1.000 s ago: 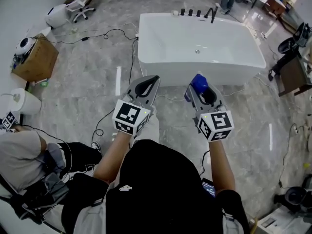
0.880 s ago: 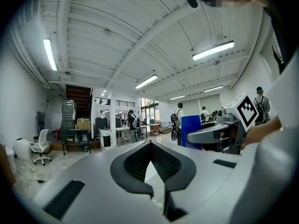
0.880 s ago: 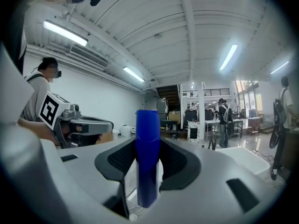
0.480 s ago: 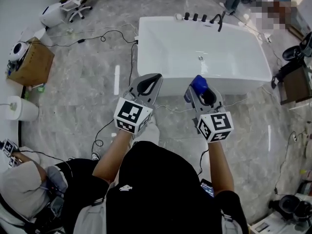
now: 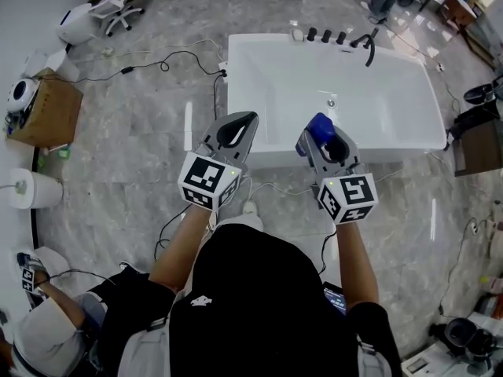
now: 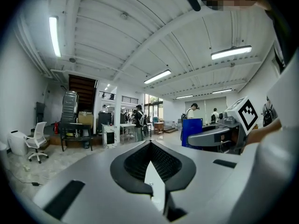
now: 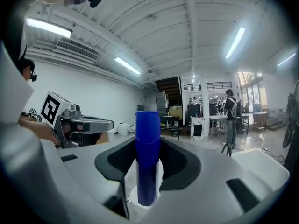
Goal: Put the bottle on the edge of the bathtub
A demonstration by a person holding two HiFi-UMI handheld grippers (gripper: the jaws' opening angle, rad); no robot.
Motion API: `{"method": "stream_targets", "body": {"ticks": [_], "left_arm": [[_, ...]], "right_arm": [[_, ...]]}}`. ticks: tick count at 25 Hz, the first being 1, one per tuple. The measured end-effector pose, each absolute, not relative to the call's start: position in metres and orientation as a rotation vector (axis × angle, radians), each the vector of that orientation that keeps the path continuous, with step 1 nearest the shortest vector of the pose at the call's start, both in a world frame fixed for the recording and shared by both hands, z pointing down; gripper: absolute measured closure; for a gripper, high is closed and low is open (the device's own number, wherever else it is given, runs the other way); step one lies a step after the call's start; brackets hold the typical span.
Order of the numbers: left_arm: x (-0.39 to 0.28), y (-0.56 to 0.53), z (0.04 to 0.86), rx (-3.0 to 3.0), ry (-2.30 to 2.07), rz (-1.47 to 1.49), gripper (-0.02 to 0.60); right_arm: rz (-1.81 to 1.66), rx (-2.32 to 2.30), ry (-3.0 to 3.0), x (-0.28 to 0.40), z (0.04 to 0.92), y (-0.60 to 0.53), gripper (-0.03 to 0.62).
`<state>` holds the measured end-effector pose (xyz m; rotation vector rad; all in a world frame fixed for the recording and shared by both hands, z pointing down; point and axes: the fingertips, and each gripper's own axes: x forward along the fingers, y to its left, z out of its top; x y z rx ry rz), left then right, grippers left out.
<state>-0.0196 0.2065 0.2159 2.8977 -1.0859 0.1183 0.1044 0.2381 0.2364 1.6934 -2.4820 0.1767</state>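
Observation:
A blue bottle stands upright between the jaws of my right gripper, which is shut on it. In the right gripper view the bottle fills the middle, pressed from both sides. My left gripper is held level beside it, shut and with nothing in it; its tips meet in the left gripper view. Just ahead of both grippers stands the white bathtub, whose near rim lies under the gripper tips in the head view. Black taps line its far rim.
Cables trail over the marble floor left of the tub. A cardboard box and a paper roll sit at the left, an office chair at the back left. A seated person is at lower left. Dark furniture stands to the right.
Both grippers have been carried forward side by side, and the bathtub is now closer beneath their tips. The bottle stays in the right jaws. The seated person has slid toward the lower left corner.

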Motion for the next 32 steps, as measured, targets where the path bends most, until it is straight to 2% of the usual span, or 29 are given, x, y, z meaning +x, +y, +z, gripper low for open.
{"method": "stream_targets", "body": {"ticks": [18, 32], "left_arm": [[-0.054, 0.095, 0.245, 2.804, -1.142, 0.124, 0.571], [-0.006, 0.011, 0.261, 2.744, -1.231, 0.157, 0.571]], "right_arm": [[0.198, 1.591, -2.470, 0.079, 0.257, 0.118, 0.434], [0.250, 1.472, -2.516, 0.125, 0.280, 0.028, 0.434]]}}
